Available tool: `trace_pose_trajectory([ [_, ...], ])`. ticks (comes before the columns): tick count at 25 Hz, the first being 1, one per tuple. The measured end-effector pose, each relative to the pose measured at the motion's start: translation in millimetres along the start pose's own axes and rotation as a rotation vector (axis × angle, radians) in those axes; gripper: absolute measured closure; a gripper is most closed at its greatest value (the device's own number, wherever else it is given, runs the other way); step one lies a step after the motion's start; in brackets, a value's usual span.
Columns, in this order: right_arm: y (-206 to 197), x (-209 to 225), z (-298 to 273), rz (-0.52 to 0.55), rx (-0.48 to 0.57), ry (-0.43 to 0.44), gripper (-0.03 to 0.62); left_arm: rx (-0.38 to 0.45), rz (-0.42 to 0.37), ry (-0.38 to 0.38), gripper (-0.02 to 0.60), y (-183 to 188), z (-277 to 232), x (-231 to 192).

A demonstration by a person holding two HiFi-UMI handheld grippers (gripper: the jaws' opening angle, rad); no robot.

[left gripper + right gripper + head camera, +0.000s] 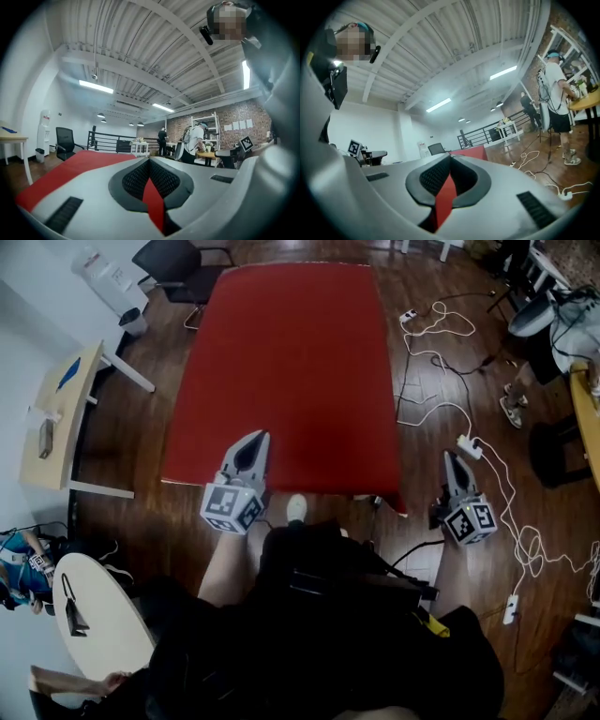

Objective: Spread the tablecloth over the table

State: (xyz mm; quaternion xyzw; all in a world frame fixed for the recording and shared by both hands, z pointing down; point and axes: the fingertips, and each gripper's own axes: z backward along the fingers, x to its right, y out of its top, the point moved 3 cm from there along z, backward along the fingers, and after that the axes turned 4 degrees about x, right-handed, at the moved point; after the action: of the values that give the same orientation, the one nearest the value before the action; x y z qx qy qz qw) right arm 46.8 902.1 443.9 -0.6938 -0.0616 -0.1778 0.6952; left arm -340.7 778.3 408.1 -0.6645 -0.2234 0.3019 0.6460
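Note:
The red tablecloth [291, 371] lies flat over the long table, with its near right corner hanging down. My left gripper [251, 444] hovers above the cloth's near edge, left of centre. My right gripper [449, 459] is off the table's right side, over the floor. Both point level with the jaws closed together. In the left gripper view the fingertips [150, 161] meet, and the cloth [79, 164] stretches away at the left. In the right gripper view the tips [450, 158] meet too, and the cloth [471, 151] shows far off. A red strip shows in each slit. No cloth hangs from either gripper.
White cables [441, 362] and a power strip [469, 446] lie on the wooden floor to the right of the table. A black chair [178, 263] stands at the far left corner. A wooden side table [56, 418] and a round white table [94, 615] stand to the left. A person [555, 93] stands at a bench.

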Motion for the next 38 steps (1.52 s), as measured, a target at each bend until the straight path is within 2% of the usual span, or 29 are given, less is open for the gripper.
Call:
trace_pose_trajectory([
  [6,4.1,-27.8,-9.5,0.025,0.040,0.034,0.588,0.078,0.064,0.100,0.583,6.3,28.1,-25.8],
  [11,18.1,-59.0,-18.3,0.051,0.095,0.049,0.589,0.070,0.053,0.080,0.583,7.0,34.0,-40.3],
  [15,9.5,-85.4,-24.2,0.042,0.100,0.040,0.589,0.068,0.016,0.058,0.583,8.1,54.1,-45.1],
  [17,3.1,-99.0,-29.9,0.034,0.107,0.026,0.589,0.066,0.002,0.058,0.583,8.8,68.8,-54.7],
  [21,-0.6,-125.1,-32.3,0.033,0.126,-0.010,0.589,0.056,0.026,0.055,0.583,0.6,96.8,-80.1],
  [24,-2.0,-129.9,-22.7,0.050,0.110,-0.042,0.589,0.062,0.021,0.046,0.583,-4.3,100.3,-84.8],
  [26,-3.6,-132.8,-11.6,0.059,0.089,-0.069,0.589,0.077,0.020,0.028,0.583,-6.0,100.1,-82.0],
  [30,2.7,-141.4,8.4,0.108,0.073,-0.119,0.589,0.077,0.064,-0.030,0.583,-13.8,98.5,-67.4],
  [32,6.0,-135.7,12.6,0.113,0.074,-0.130,0.589,0.072,0.057,-0.052,0.583,-16.5,92.3,-57.3],
  [38,20.4,-70.2,22.1,0.085,0.103,-0.120,0.589,0.072,0.036,-0.086,0.583,-23.6,57.7,5.6],
])
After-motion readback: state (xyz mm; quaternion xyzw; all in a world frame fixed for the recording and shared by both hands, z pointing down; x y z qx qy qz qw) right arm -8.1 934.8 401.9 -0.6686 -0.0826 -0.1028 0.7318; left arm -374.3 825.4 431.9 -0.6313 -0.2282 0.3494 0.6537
